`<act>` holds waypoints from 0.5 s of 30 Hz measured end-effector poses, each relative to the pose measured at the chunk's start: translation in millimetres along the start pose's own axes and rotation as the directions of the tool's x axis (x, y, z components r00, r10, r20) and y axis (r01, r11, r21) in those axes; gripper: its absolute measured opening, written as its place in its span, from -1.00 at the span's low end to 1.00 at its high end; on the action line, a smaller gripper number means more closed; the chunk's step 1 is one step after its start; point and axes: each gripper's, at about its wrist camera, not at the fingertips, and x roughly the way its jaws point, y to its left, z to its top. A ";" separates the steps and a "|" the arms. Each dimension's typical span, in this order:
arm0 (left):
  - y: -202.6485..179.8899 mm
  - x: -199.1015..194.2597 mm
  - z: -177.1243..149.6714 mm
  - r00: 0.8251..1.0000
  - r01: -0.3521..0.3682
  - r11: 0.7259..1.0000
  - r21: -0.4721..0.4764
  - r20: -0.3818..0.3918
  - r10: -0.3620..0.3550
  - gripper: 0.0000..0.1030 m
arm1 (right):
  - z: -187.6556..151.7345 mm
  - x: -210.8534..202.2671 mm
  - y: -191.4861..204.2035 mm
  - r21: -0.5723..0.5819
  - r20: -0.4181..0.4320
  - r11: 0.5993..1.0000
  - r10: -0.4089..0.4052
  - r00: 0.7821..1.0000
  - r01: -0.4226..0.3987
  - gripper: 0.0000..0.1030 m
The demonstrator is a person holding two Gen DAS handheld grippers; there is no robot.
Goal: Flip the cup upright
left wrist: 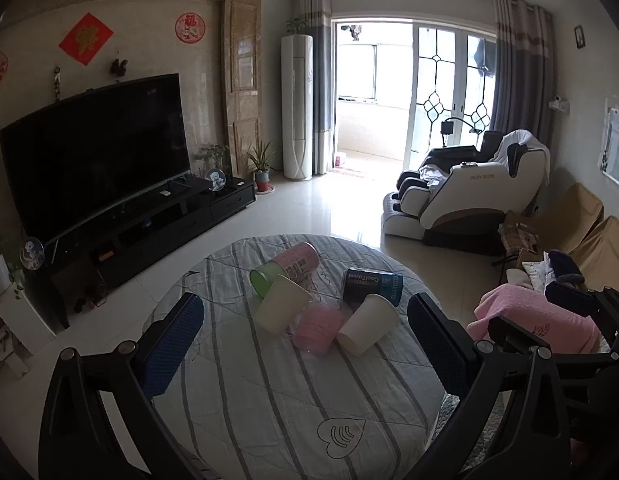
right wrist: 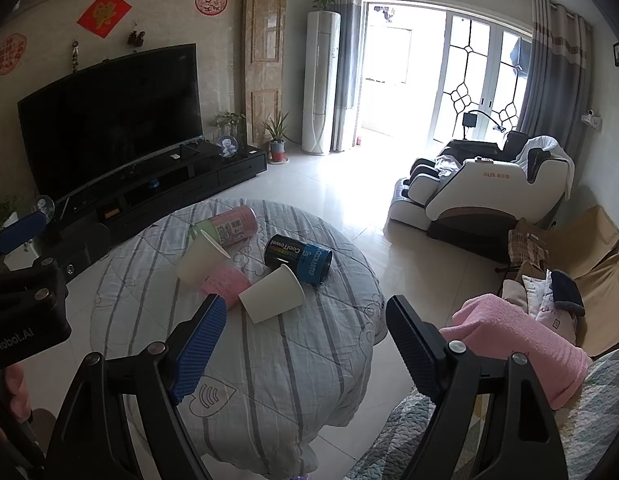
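Observation:
Several cups lie on their sides on a round table with a striped cloth (left wrist: 269, 392). Two white paper cups (left wrist: 280, 305) (left wrist: 368, 325) lie there, with a pink cup (left wrist: 318, 329) between them. A green and pink cup (left wrist: 285, 267) and a dark CoolTowel can (left wrist: 371, 286) lie behind. They also show in the right wrist view: white cups (right wrist: 274, 293) (right wrist: 199, 257), pink cup (right wrist: 225, 282), can (right wrist: 299, 258). My left gripper (left wrist: 305, 328) is open and empty, short of the cups. My right gripper (right wrist: 305, 332) is open and empty, just short of the nearest white cup.
A TV (left wrist: 97, 148) on a black stand is at left. A massage chair (left wrist: 465, 192) stands at back right. A pink towel (left wrist: 537, 316) lies on a sofa at right. Tiled floor (left wrist: 333, 208) surrounds the table.

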 end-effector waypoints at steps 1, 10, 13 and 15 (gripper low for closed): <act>0.1 -2.2 0.4 1.000 0.002 1.000 0.000 0.004 -0.002 1.00 | 0.0 0.0 0.0 -0.001 0.001 1.000 0.000 1.000 0.000 0.62; -5.5 -9.1 0.2 1.000 0.016 1.000 0.016 0.016 -0.016 1.00 | -0.9 -3.8 -0.9 0.001 0.003 1.000 -0.002 1.000 0.002 0.62; -6.6 -12.0 0.6 1.000 0.015 1.000 0.019 0.021 -0.015 1.00 | 0.0 -4.5 -1.4 0.001 0.005 1.000 -0.001 1.000 0.001 0.62; -5.9 -12.7 1.3 1.000 0.016 1.000 0.019 0.022 -0.016 1.00 | 0.0 -4.8 -1.6 0.001 0.005 1.000 -0.001 1.000 0.001 0.62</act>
